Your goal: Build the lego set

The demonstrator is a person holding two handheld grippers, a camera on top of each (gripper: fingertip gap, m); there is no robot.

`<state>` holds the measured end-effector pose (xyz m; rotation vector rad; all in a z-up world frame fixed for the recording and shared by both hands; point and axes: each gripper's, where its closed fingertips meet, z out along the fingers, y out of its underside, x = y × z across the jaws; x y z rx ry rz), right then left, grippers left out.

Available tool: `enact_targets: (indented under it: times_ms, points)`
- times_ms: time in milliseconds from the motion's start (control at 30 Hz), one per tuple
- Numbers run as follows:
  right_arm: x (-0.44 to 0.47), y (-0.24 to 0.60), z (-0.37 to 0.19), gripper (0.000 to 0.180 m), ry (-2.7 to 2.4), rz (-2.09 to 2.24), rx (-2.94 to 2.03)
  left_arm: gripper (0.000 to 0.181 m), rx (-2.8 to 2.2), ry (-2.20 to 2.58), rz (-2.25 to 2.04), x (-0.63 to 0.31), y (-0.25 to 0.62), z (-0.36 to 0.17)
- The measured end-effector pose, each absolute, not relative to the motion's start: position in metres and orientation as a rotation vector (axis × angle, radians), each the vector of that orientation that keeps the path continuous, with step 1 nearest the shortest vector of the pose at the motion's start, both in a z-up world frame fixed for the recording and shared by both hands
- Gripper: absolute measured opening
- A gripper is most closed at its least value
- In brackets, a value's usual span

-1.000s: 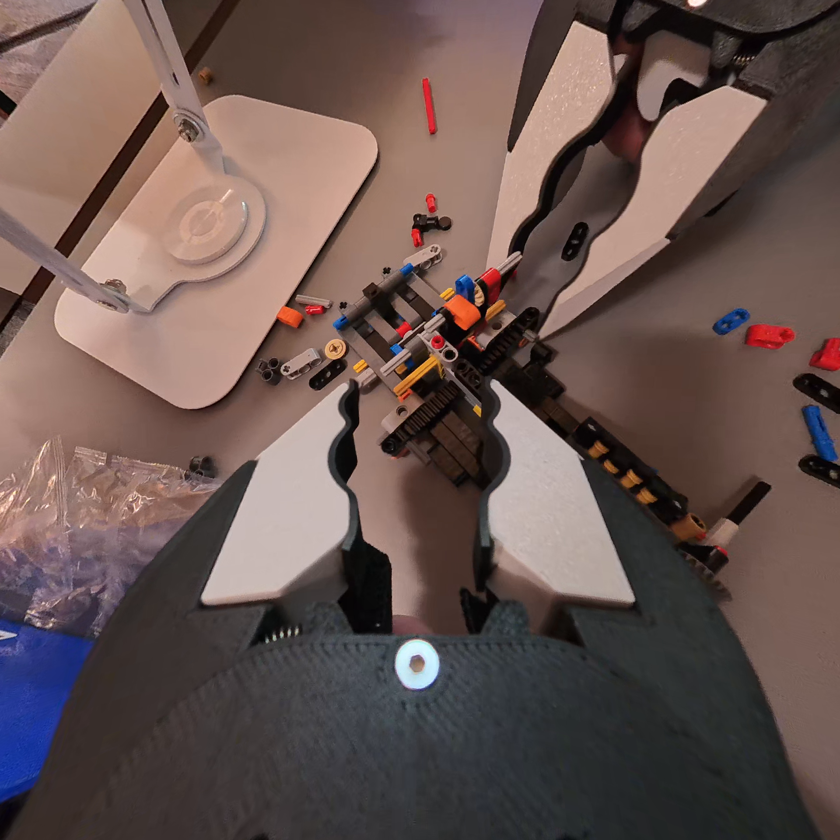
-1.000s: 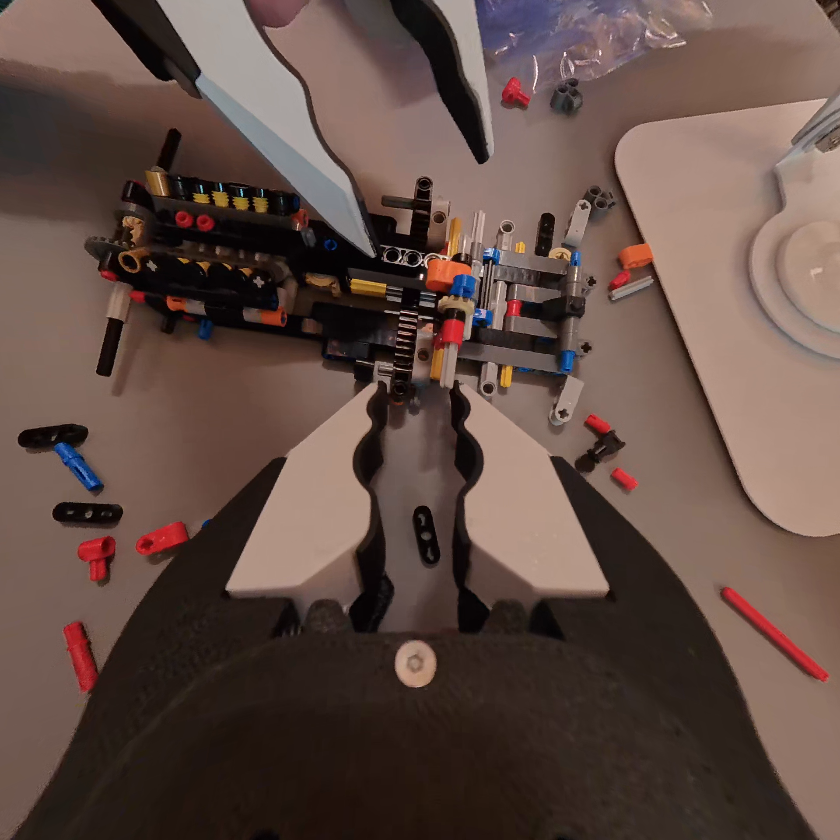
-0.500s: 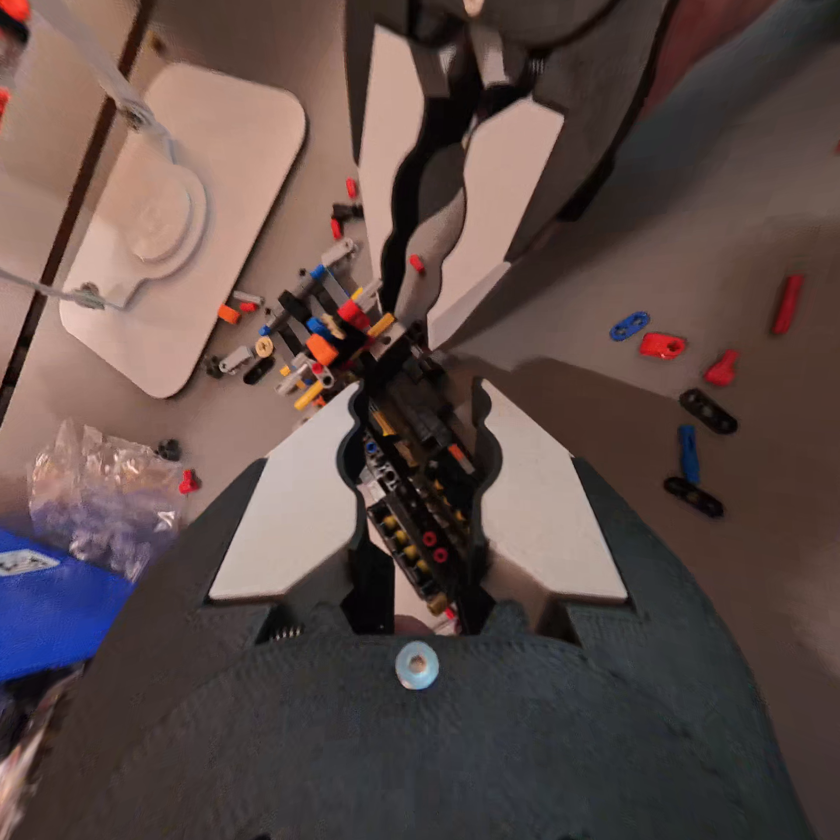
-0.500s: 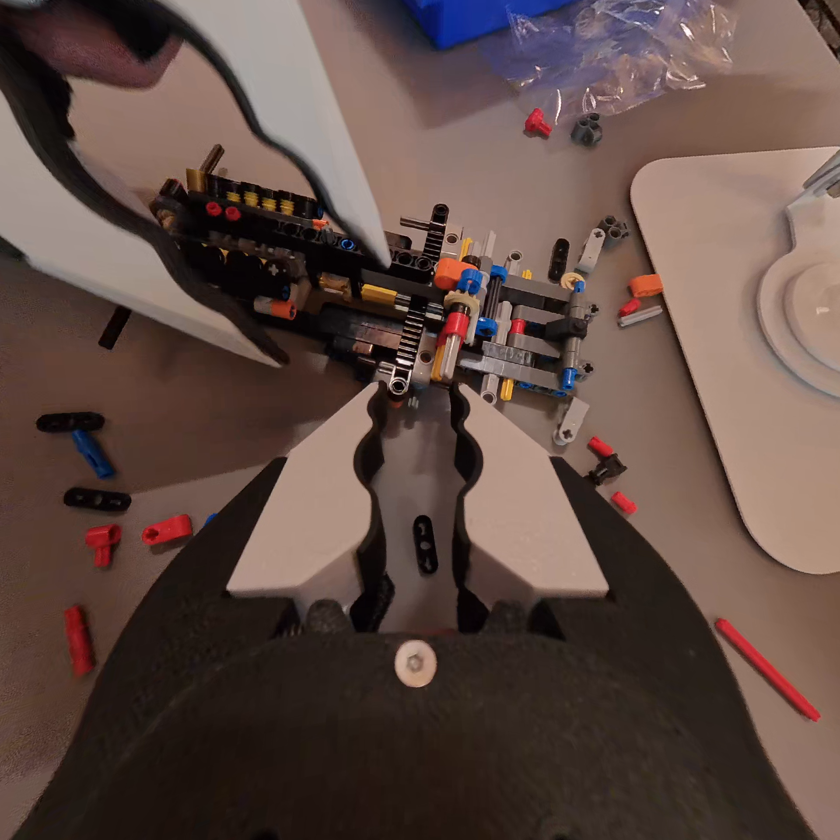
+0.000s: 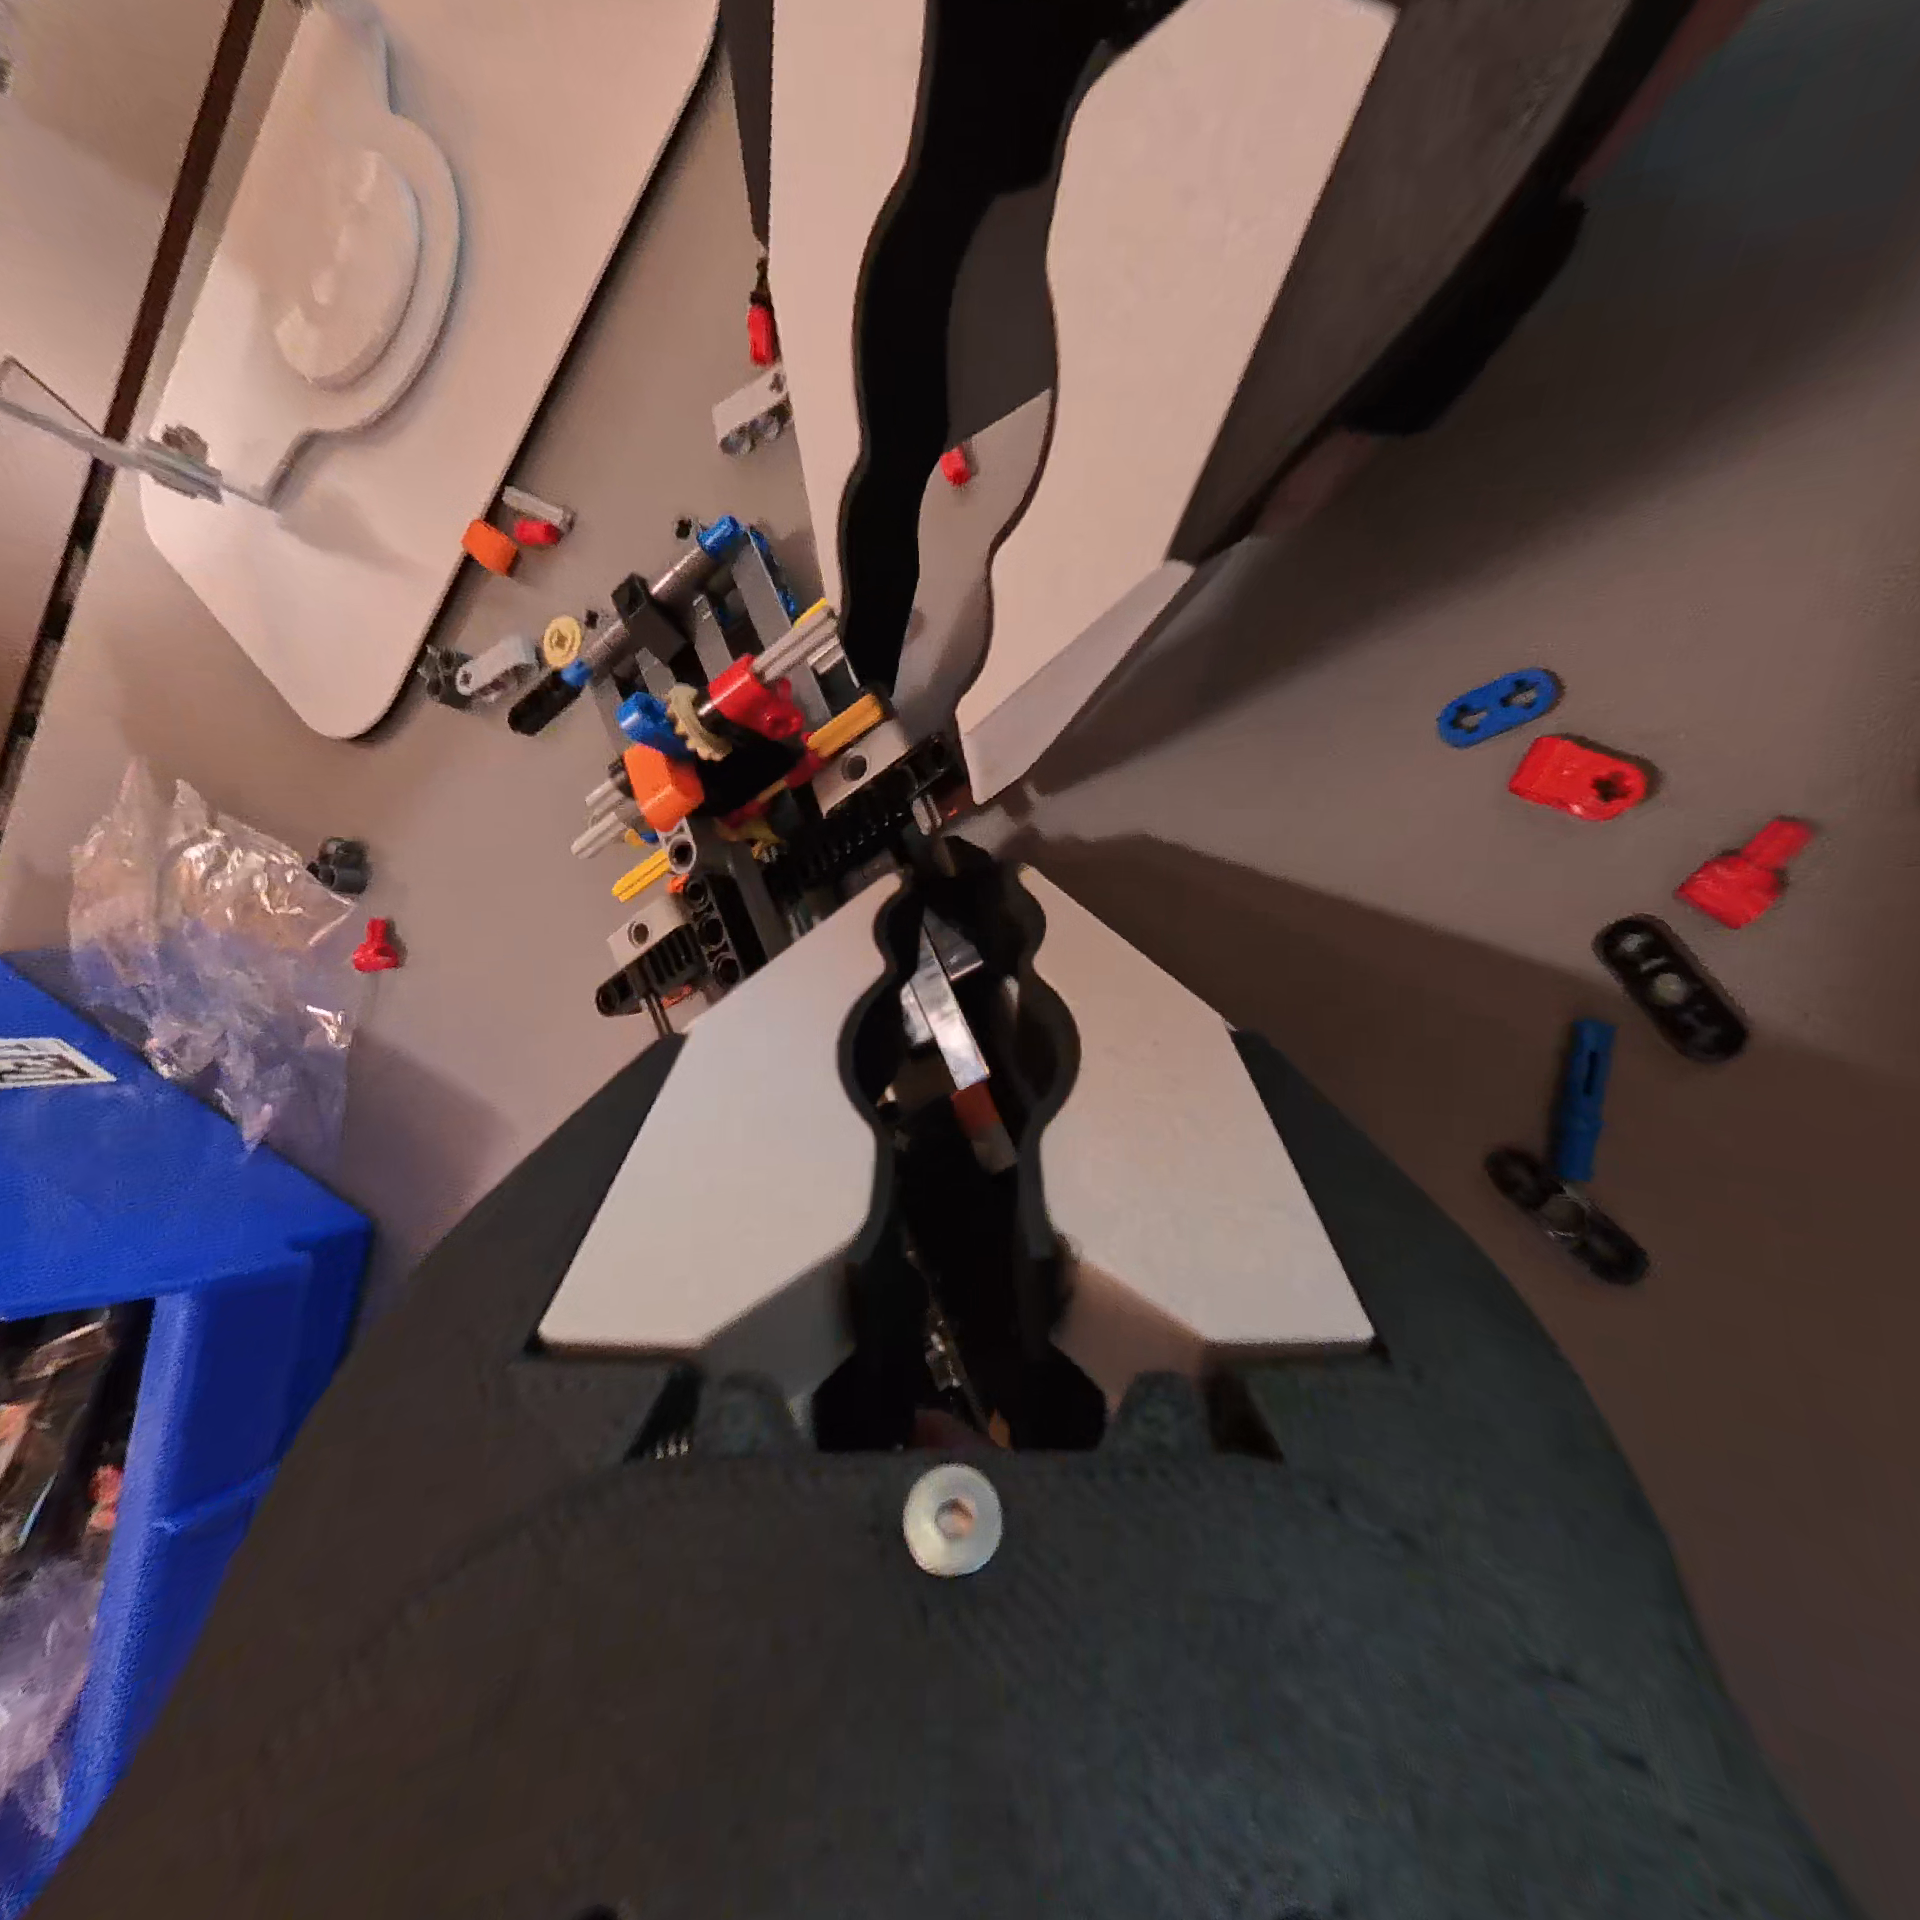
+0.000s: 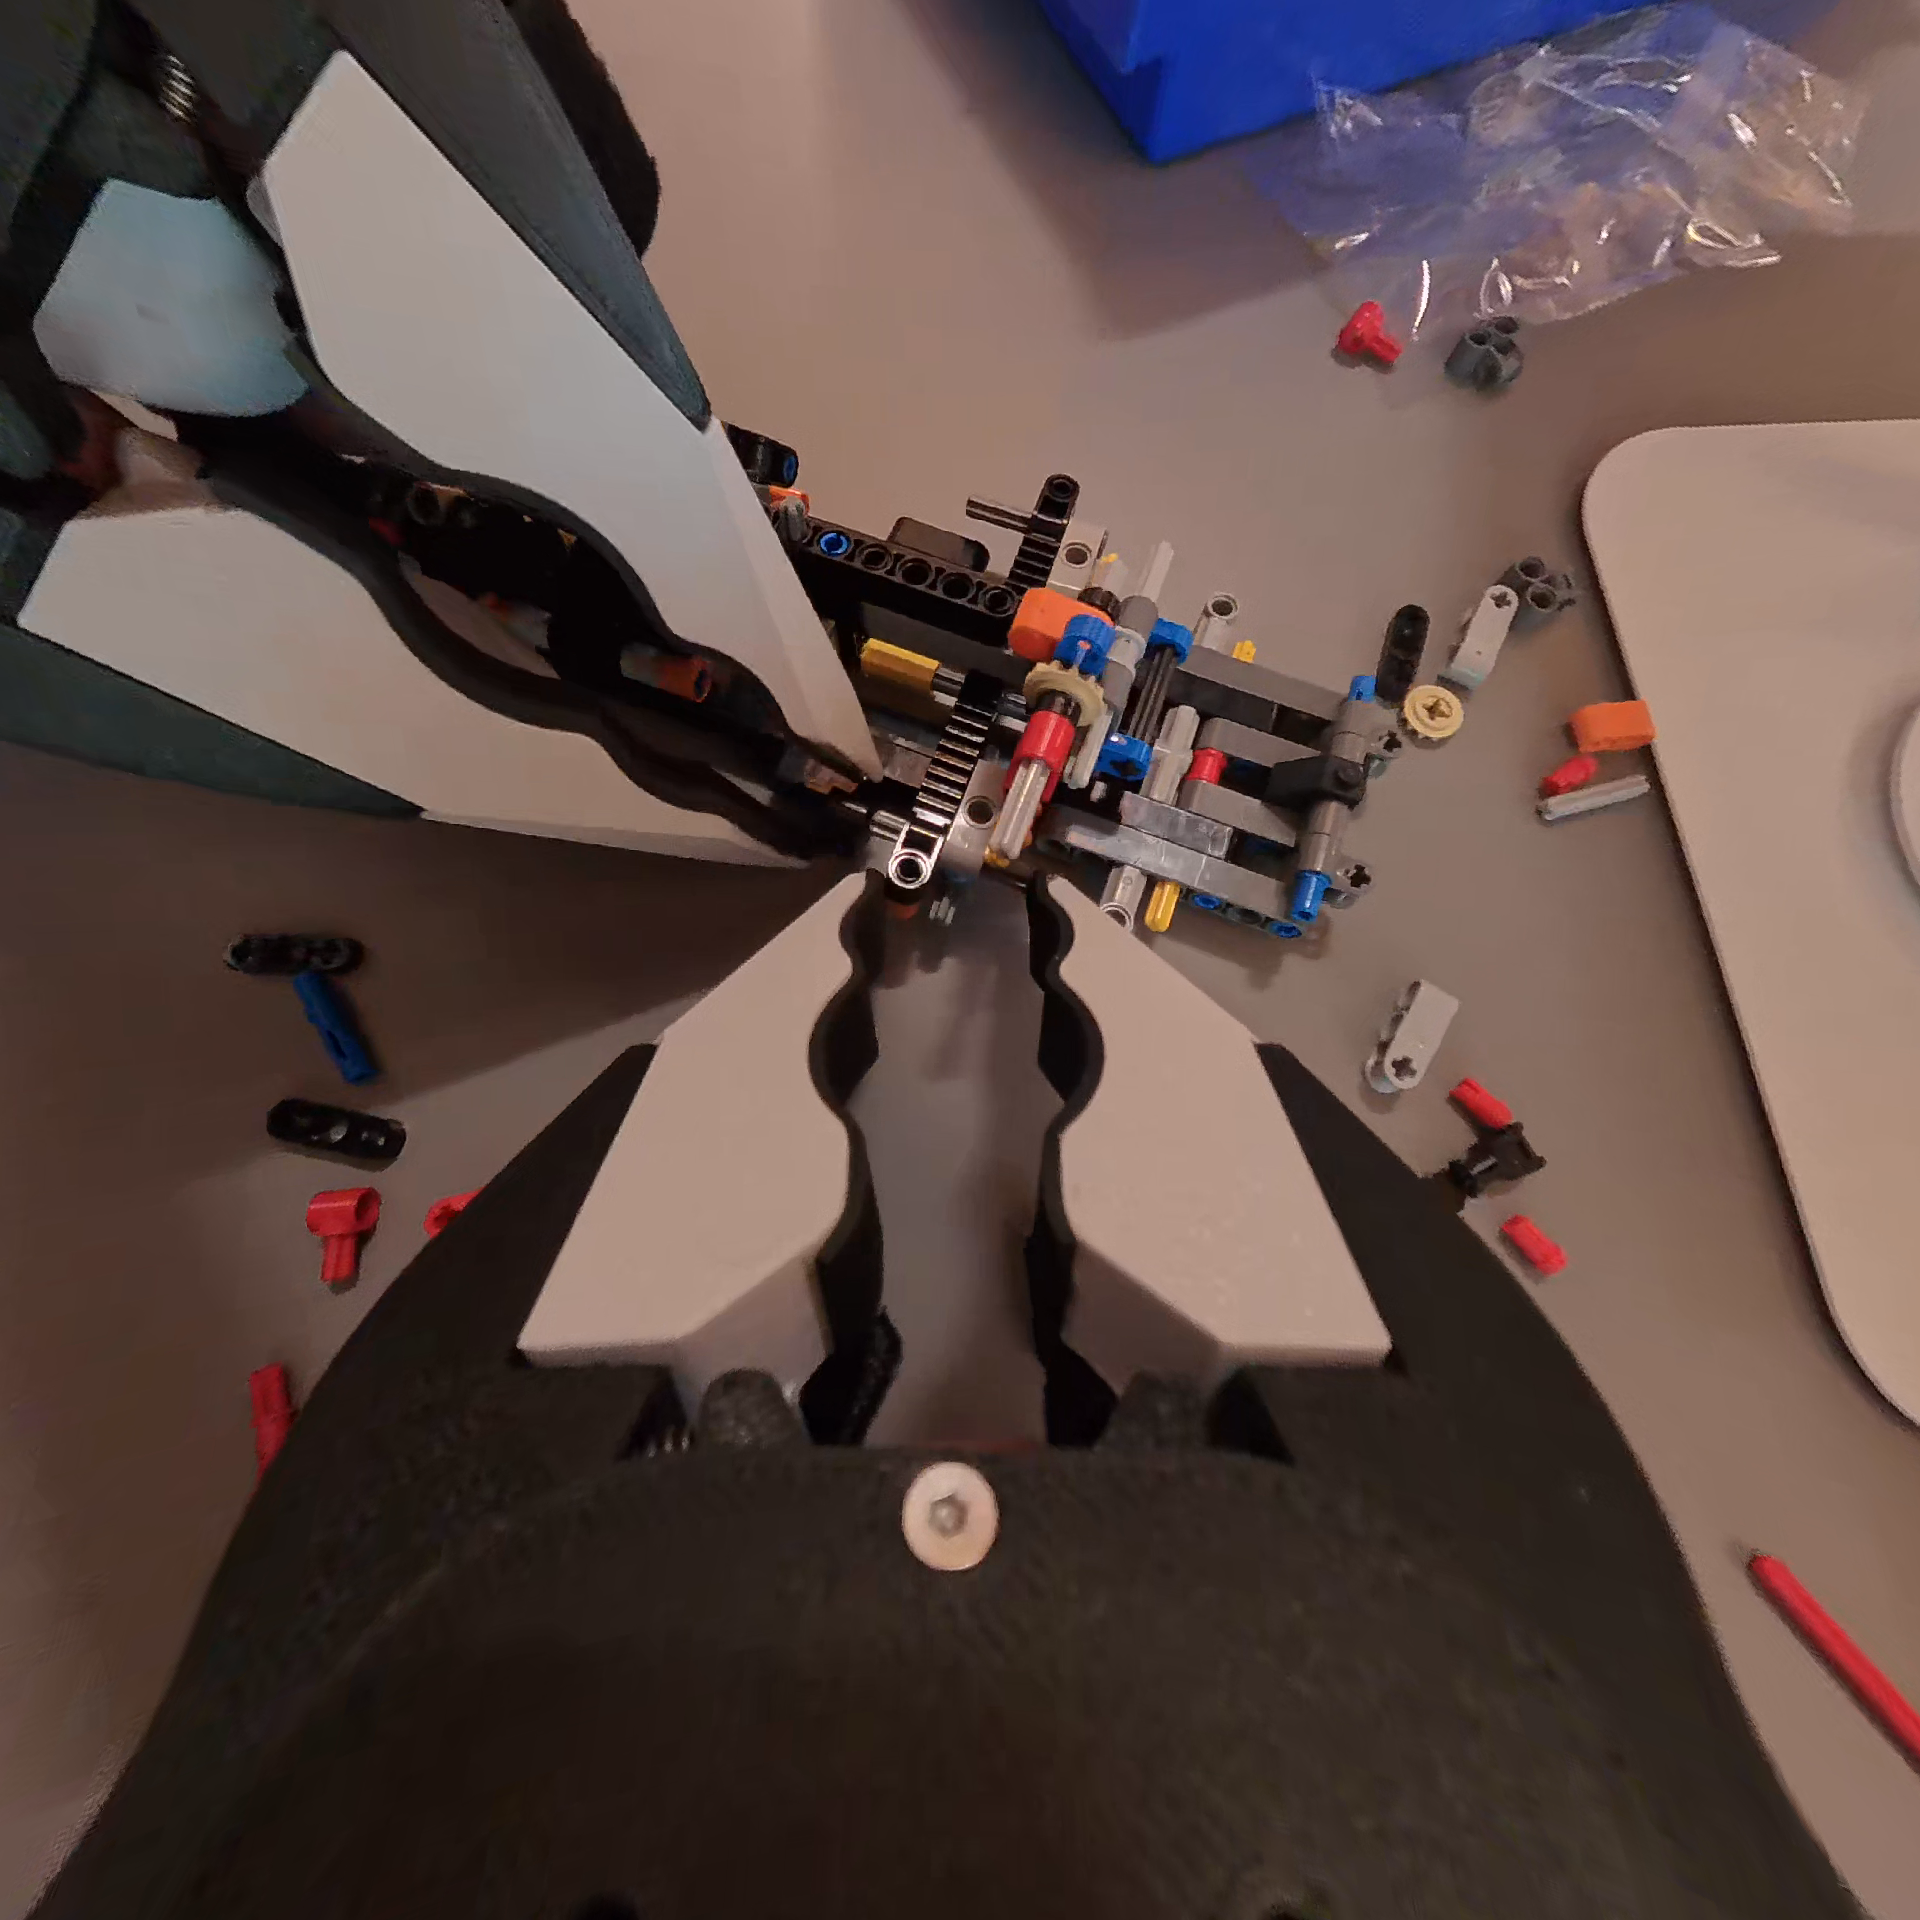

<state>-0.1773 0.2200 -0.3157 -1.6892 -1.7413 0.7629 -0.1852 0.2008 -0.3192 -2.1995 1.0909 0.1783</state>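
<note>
Left gripper (image 5: 956, 914) is clamped on the dark long end of the lego model (image 5: 727, 769), so the model's long axis runs straight out along its fingers. Right gripper (image 6: 951, 894) sits jaws parted with nothing between them, tips just beside the model's black gear rack (image 6: 951, 774) on the desk (image 6: 935, 312). Only the right wrist view shows the red axle (image 6: 1839, 1652), well apart from the model; the blue box (image 5: 156, 1226) past the model shows in both.
</note>
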Motion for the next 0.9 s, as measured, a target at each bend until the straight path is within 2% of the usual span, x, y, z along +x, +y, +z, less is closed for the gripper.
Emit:
enact_targets:
  times_ms: [33,900]
  points:
    - [-0.1779,0.2199,-0.3161,0.024,-1.744,0.768,-1.688,0.013,-2.206,1.083,0.181,-0.1862,0.2015,-0.3206]
    - [-0.1812,0.2143,-0.3116,0.024,-1.760,0.684,-1.539,0.011,-2.126,1.109,0.158,-0.1892,0.1956,-0.3205]
